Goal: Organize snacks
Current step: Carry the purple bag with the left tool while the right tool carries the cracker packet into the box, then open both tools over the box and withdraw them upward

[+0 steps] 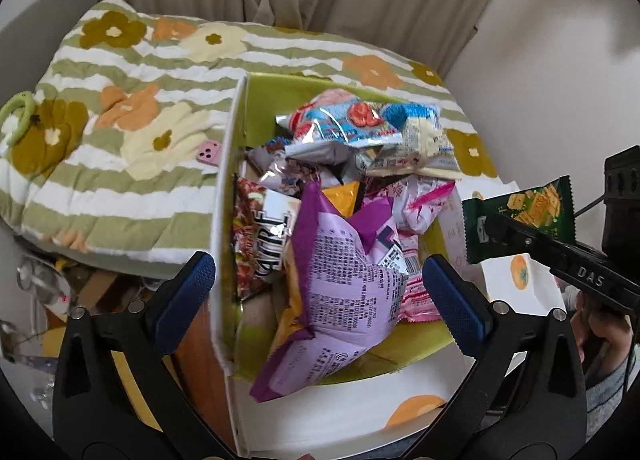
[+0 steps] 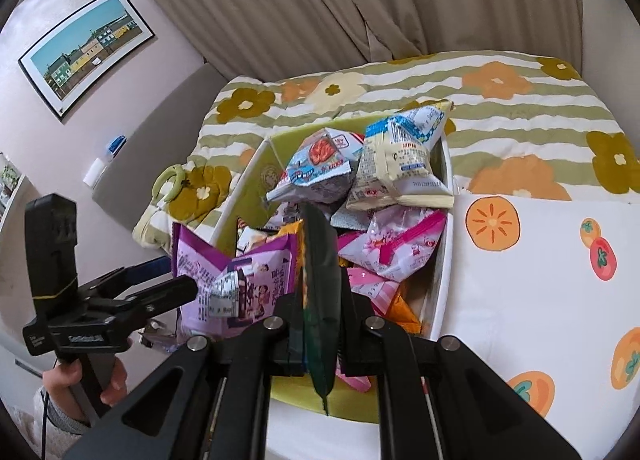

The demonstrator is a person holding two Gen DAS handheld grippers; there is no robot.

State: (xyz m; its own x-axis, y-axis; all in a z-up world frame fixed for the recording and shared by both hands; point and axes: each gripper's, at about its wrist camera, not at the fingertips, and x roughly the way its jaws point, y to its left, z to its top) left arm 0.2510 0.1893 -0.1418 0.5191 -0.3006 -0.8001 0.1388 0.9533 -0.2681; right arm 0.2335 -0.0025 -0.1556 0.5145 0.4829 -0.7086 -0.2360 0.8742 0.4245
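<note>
The right hand-held gripper (image 2: 320,300) pinches a dark green foil cracker packet (image 1: 520,216) edge-on, seemingly just above a white cardboard box (image 1: 224,188) heaped with snack bags. The left hand-held gripper (image 1: 320,292) hangs open, empty, over a crumpled purple snack bag (image 1: 340,292).

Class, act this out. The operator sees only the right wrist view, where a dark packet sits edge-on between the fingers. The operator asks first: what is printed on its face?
Observer: The left wrist view shows the green packet face-on, with yellow square crackers printed on it.
Operator: Is the left hand-held gripper holding anything?
Observer: No. The left hand-held gripper is open, and the purple bag shows between its blue pads.
Operator: Is anything hidden beside the box?
Observer: A small pink object lies on the blanket, beside the left wall of the box.
</note>
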